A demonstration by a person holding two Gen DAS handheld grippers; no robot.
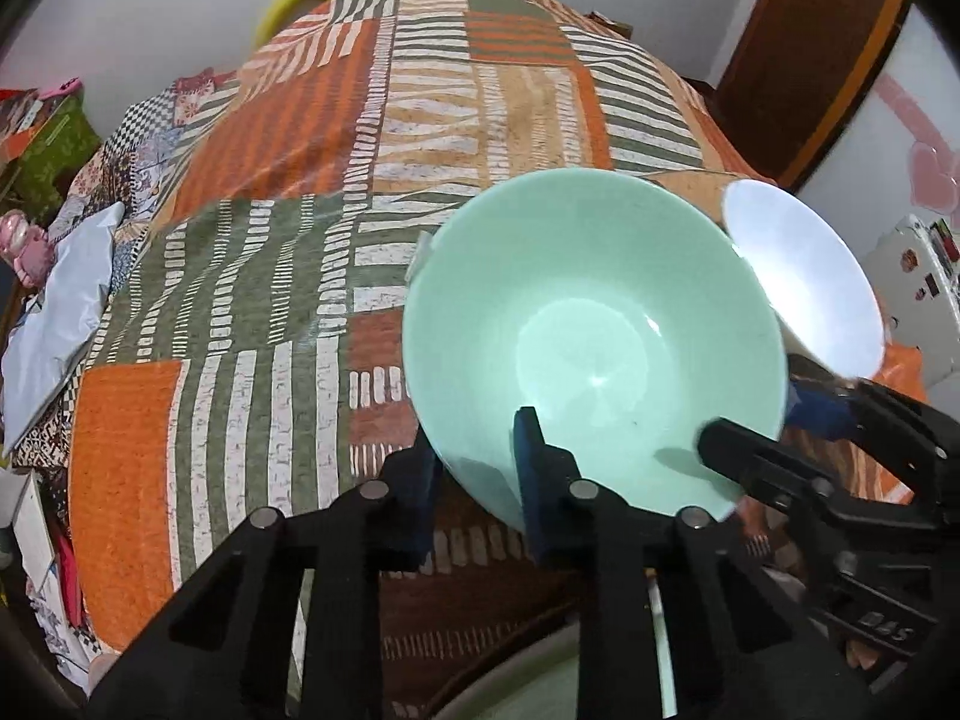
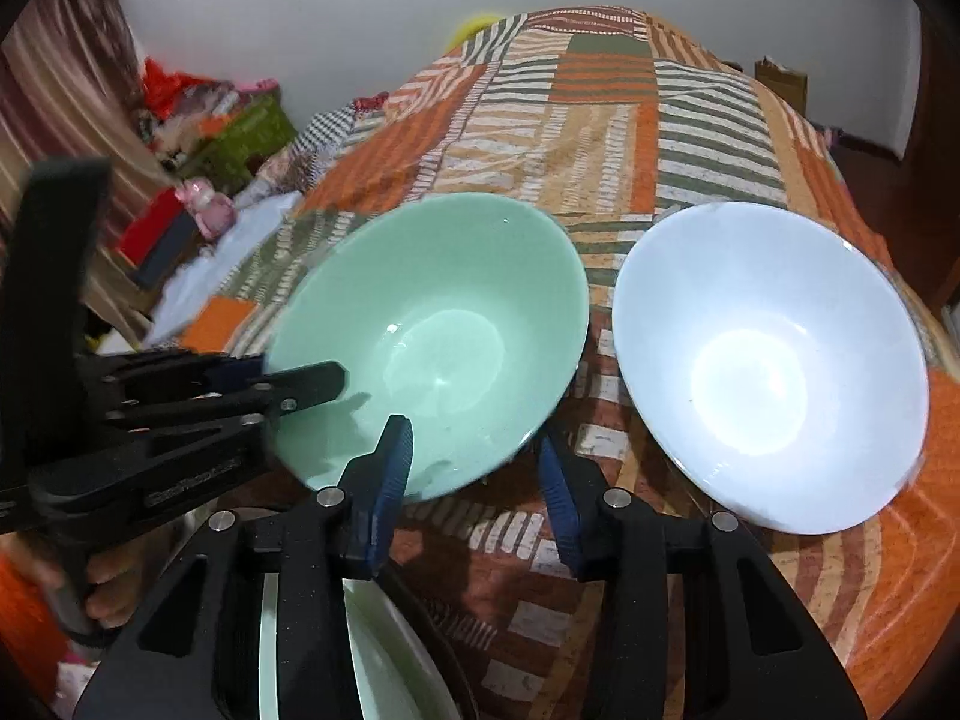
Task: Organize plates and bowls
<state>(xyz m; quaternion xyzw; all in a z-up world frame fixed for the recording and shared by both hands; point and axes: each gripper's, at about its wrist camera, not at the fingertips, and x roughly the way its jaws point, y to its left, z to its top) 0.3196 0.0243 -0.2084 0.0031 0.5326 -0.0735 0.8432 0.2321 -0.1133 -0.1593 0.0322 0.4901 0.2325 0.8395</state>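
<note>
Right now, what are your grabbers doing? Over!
Left gripper shut on green bowl rim. Right gripper straddles same rim. White bowl beside, clear.

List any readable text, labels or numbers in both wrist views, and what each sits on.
Right gripper, body, left wrist view: raised marking, looks like "D4S", not certain.
Left gripper, finger side, right wrist view: embossed line, too blurred to read.
White appliance, far right in left wrist view: stickers, too small to read.
Green bowl, white bowl, bedspread: no text.
</note>
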